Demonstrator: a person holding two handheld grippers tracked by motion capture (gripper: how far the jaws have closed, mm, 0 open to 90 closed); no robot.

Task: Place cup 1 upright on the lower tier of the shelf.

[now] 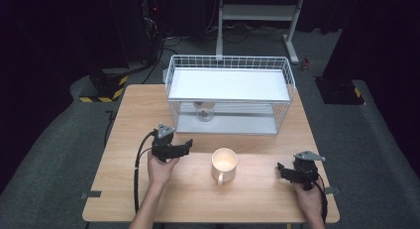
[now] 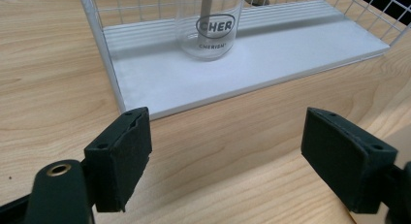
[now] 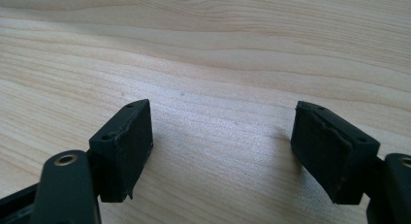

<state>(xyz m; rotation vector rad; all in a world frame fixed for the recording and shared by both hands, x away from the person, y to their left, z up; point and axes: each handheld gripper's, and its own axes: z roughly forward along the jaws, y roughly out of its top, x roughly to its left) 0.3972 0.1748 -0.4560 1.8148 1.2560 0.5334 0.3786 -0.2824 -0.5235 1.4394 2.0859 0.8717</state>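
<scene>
Clear glass [image 2: 210, 27] in the upper centre of the left gripper view, printed with an oval logo reading "CHER" and, below it, "CHERISH"; it stands on the white floor panel of the wire rack [image 2: 104, 64]; in the high view the same glass [image 1: 204, 111] sits in the rack's lower tier at frame centre, its lettering too small to read; cream mug [image 1: 224, 164] stands on the desk [image 1: 257, 194] below centre of the high view, between the two hands; left gripper [image 1: 184, 148], left of the mug, jaws apart and empty, pointing toward rack and glass; right gripper [image 1: 282, 170], at lower right, jaws apart and empty over bare wood, as the right gripper view confirms.
</scene>
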